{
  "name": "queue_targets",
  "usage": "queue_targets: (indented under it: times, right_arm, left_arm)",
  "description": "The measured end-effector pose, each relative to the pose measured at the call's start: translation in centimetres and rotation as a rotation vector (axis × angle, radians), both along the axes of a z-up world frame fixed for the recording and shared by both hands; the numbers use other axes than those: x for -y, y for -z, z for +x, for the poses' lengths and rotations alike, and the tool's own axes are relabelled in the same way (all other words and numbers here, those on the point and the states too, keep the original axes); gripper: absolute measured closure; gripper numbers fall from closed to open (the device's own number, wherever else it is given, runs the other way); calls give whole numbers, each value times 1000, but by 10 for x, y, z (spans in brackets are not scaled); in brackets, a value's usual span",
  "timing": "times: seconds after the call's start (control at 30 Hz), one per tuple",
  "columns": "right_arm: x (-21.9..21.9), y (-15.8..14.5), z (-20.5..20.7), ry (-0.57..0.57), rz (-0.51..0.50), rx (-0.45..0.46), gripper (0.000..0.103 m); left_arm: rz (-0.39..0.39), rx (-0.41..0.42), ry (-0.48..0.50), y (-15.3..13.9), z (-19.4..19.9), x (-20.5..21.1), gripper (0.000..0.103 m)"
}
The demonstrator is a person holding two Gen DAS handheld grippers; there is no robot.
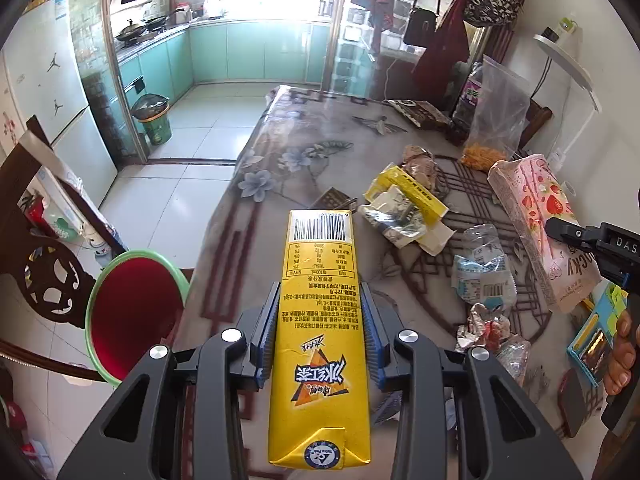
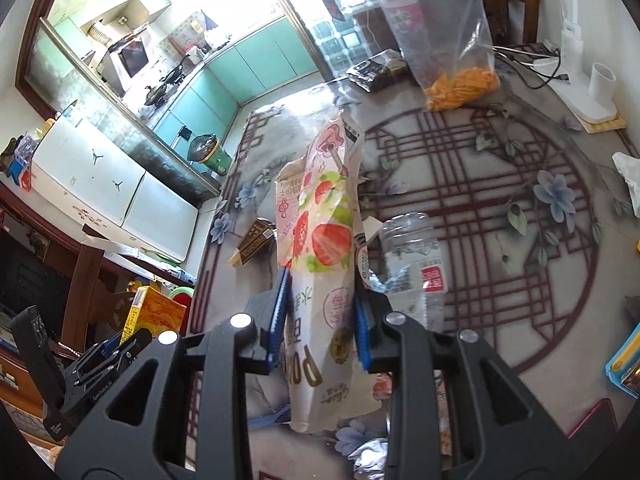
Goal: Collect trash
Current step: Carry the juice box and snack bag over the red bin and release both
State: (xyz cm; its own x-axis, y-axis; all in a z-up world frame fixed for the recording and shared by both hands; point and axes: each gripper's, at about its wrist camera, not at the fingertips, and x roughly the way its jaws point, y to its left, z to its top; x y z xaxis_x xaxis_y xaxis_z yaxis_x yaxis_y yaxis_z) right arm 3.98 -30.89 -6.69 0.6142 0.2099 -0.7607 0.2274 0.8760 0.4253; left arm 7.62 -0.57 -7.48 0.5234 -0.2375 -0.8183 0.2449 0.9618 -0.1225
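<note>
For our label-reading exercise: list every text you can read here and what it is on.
"冰红茶" and "Tetra Pak": yellow drink carton.
"OCKY": strawberry snack bag.
"DAS": right gripper.
"GenRobot.AI": left gripper.
Carton fine print, barcode digits, crushed bottle label: too small to read.

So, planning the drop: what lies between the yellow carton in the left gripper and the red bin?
In the left wrist view, only the table edge separates the yellow carton from the red bin.
</note>
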Motion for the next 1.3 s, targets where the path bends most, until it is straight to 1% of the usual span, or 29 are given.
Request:
queue_targets:
  times: [0.17, 0.43, 0.77, 0.9, 1.07, 1.23, 1.3]
  right_arm:
    - [-27, 1, 5, -15, -12, -9, 74]
    - [-74, 5, 10, -13, -15, -37, 74]
    - [-132, 10, 19, -18, -6, -54, 74]
    - [-157, 11, 28, -40, 0, -47, 74]
    - [-193, 14, 44, -87, 8, -49, 74]
    - [-233, 15, 59, -154, 11, -54, 74]
    - [-251, 18, 66, -189, 13, -62, 74]
  left_arm:
    - [-14, -6, -16, 4, 5, -27, 69]
    - [-35, -26, -12, 14, 18, -72, 69]
    - [-30, -33, -24, 20, 38, -129, 69]
    - [-27, -25, -43, 19, 44, -156, 69]
    - [-21, -33, -92, 24, 49, -196, 69]
    - [-12, -55, -148, 33, 53, -234, 69]
    - [-20, -73, -169, 38, 54, -245, 69]
